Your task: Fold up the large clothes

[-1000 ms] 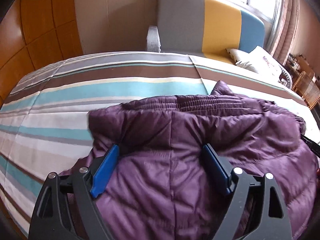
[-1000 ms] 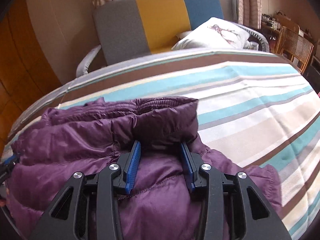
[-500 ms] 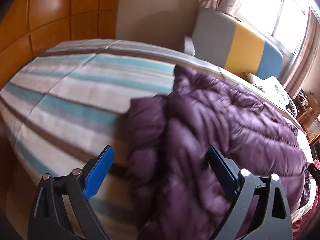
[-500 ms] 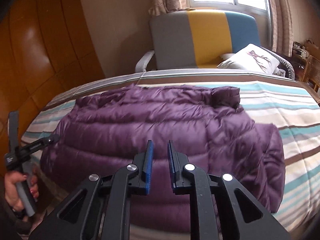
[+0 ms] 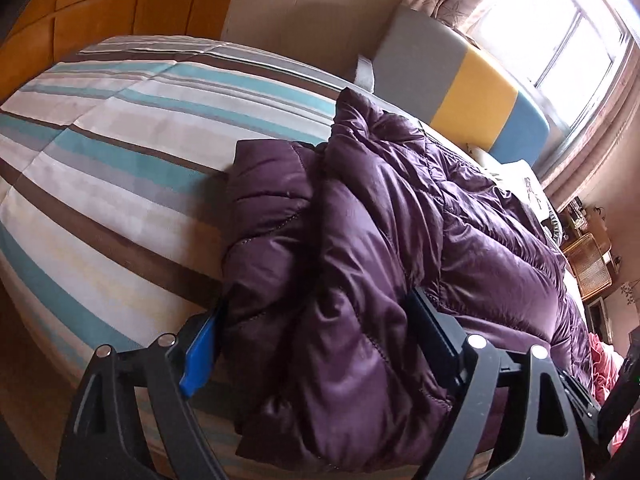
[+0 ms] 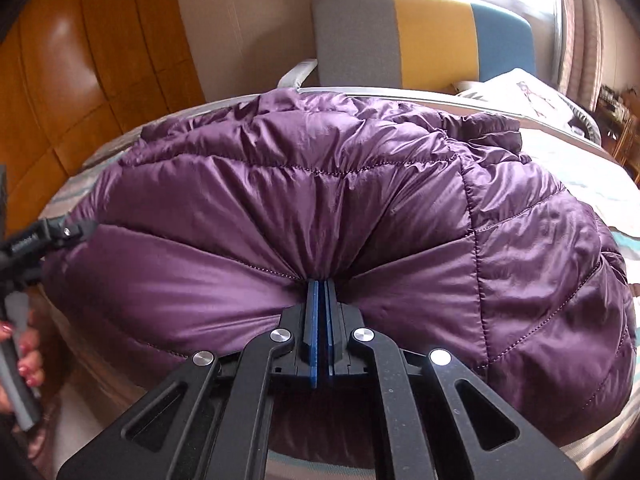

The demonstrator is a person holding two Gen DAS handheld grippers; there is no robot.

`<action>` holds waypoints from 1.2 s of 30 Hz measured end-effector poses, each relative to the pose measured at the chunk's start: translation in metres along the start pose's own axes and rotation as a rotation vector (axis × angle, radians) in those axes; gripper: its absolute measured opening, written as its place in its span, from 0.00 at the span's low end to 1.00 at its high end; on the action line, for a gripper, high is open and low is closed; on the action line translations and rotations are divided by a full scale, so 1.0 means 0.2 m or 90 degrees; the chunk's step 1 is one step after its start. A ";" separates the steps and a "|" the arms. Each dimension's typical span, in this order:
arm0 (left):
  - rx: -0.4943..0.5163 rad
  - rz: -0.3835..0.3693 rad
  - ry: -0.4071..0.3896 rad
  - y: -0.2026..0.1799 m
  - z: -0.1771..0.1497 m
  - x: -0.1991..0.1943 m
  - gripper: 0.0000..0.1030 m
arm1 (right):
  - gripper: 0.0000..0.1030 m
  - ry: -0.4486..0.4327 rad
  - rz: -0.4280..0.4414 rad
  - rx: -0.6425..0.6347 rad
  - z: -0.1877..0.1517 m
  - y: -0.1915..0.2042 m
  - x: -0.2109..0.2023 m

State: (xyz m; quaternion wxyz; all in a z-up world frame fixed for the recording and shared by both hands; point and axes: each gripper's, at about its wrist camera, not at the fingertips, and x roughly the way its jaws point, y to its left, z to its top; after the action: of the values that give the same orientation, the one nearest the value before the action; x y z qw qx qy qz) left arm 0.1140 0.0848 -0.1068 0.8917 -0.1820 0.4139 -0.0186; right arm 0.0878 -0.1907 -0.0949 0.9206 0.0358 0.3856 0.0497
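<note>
R tool (image 6: 320,292) pinching jacket (image 6: 320,200) hem; L tool (image 5: 316,332) wide, straddling jacket edge, maybe touching.

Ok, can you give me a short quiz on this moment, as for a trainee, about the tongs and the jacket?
1. True or false: the right tongs are shut on the purple jacket.
2. The left tongs are: A) shut and empty; B) open, with jacket fabric between the fingers; C) out of view.
3. Fill in: the chair behind the bed has a back in grey, ___ and blue.

Key: 1 true; 2 B; 3 yellow.
</note>
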 end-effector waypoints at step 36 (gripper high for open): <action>-0.134 -0.092 0.017 -0.02 0.06 0.12 0.28 | 0.03 0.005 0.006 0.065 0.00 -0.05 -0.02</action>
State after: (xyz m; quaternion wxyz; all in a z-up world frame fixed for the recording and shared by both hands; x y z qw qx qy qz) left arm 0.1393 0.0808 -0.1163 0.8582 -0.3041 0.4114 -0.0417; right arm 0.0853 -0.2001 -0.0936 0.9157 0.0844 0.3914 0.0347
